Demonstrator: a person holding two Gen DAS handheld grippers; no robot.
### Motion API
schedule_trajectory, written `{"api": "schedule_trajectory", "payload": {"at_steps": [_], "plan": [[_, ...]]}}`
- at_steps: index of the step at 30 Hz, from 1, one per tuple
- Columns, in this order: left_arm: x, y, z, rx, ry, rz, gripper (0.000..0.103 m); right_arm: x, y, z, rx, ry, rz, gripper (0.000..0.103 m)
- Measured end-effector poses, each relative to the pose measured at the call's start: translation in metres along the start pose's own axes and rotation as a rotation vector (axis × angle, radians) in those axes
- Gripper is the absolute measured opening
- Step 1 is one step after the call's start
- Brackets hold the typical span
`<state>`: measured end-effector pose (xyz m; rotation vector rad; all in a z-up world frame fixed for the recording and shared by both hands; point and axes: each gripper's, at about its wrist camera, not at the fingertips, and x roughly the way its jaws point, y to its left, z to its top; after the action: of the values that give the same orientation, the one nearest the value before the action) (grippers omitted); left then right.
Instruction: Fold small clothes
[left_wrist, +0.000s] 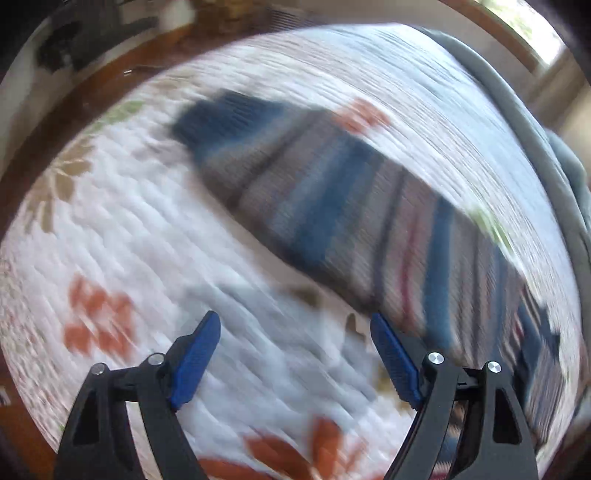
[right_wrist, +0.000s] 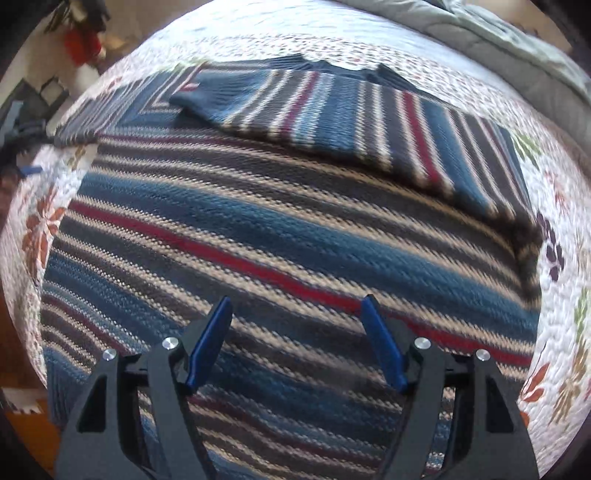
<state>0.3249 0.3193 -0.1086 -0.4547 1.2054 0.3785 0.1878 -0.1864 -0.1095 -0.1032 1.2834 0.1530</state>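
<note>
A striped knit sweater (right_wrist: 280, 229) in blue, grey, cream and red lies flat on a white floral quilt (right_wrist: 569, 332). One sleeve (right_wrist: 369, 122) is folded across its upper part. My right gripper (right_wrist: 295, 306) is open and empty, hovering over the sweater's body. In the left wrist view, which is motion-blurred, a sleeve of the sweater (left_wrist: 332, 206) stretches out across the quilt (left_wrist: 147, 229). My left gripper (left_wrist: 293, 321) is open and empty above the quilt, with its right finger (left_wrist: 395, 358) near the sleeve's lower edge.
A grey blanket (right_wrist: 517, 40) lies at the far right edge of the bed, also seen in the left wrist view (left_wrist: 546, 173). Wooden floor (left_wrist: 92, 96) and dark objects (left_wrist: 74, 37) lie beyond the bed's left edge.
</note>
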Motion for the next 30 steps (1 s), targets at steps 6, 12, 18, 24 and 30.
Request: {"api": "schedule_trajectory", "payload": {"at_steps": [6, 12, 18, 24, 30], "plan": [[0.019, 0.029, 0.049, -0.032, 0.004, 0.028, 0.084, 0.017, 0.014, 0.013, -0.004, 0.078, 0.008, 0.072], [0.040, 0.038, 0.075, -0.075, 0.009, -0.077, 0.084, 0.029, 0.029, 0.017, -0.043, 0.076, -0.042, 0.078], [0.055, 0.043, 0.094, -0.150, -0.017, -0.149, 0.062, 0.032, 0.026, 0.017, -0.032, 0.074, -0.027, 0.081], [0.049, 0.044, 0.093, -0.176, -0.040, -0.186, 0.013, 0.037, 0.031, 0.023, -0.039, 0.064, -0.037, 0.083], [0.001, -0.003, 0.073, -0.041, -0.184, -0.233, 0.012, 0.032, 0.027, 0.011, -0.028, 0.056, -0.008, 0.083]]}}
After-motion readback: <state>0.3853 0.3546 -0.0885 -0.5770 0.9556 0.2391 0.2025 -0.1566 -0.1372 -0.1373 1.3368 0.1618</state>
